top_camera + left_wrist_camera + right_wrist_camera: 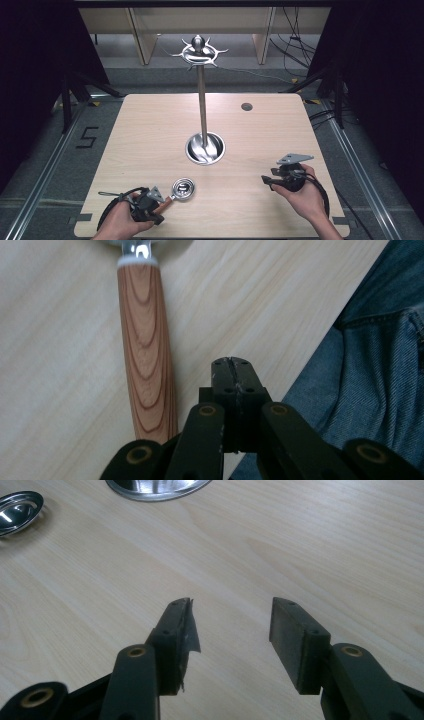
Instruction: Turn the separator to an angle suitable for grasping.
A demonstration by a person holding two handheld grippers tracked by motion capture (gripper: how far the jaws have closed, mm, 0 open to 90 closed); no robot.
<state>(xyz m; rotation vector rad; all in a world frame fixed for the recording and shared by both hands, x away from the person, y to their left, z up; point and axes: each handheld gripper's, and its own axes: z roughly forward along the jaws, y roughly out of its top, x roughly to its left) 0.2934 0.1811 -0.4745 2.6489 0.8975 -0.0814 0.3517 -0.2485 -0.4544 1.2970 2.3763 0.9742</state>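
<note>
a person seated at a pale wooden table (150,130) works two hand-held grippers, one in each hand. near the front left corner, the left gripper (232,375) lies low over the tabletop with its jaws pressed together and nothing between them. just beside those closed jaws, to their left in the left gripper view, rests the wooden handle (146,350) of a small metal ladle (183,188), apart from the pads and lying flat on the table. in the high view the ladle's shiny round bowl sits just right of the left hand (122,222), with the handle running back toward the gripper. the edge of the table and a stretch of blue denim (380,370) show to the right in the left gripper view.

toward the front right, the right hand (305,195) holds the right gripper (231,625) just above the table, its jaws standing well apart and empty, with bare wood between them. one pad carries a loose, torn strip of dark lining.

at the middle of the table stands a tall metal utensil stand (202,100), its pole rising from a round steel base to a ring of hooks at the top. the ladle lies near the base, on the person's side of it.
</note>
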